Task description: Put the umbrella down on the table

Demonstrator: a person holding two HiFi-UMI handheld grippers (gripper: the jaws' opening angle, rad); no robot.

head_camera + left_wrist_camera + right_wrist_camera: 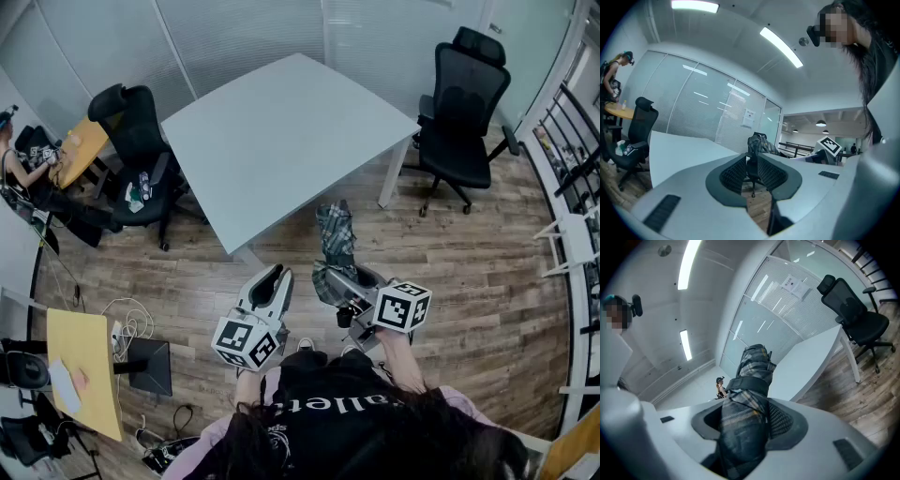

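A folded umbrella is gripped in the jaws of the right gripper, its long axis pointed forward at the tabletop ahead, while the left gripper jaws are seen apart and empty.

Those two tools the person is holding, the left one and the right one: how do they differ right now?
The right tool is clamped on a folded plaid umbrella, while the left tool holds nothing. The left tool's jaws stand slightly apart with an empty gap; the right tool's jaws are filled by the umbrella. Both carry a marker cube and hover over the wooden floor, short of the white table.
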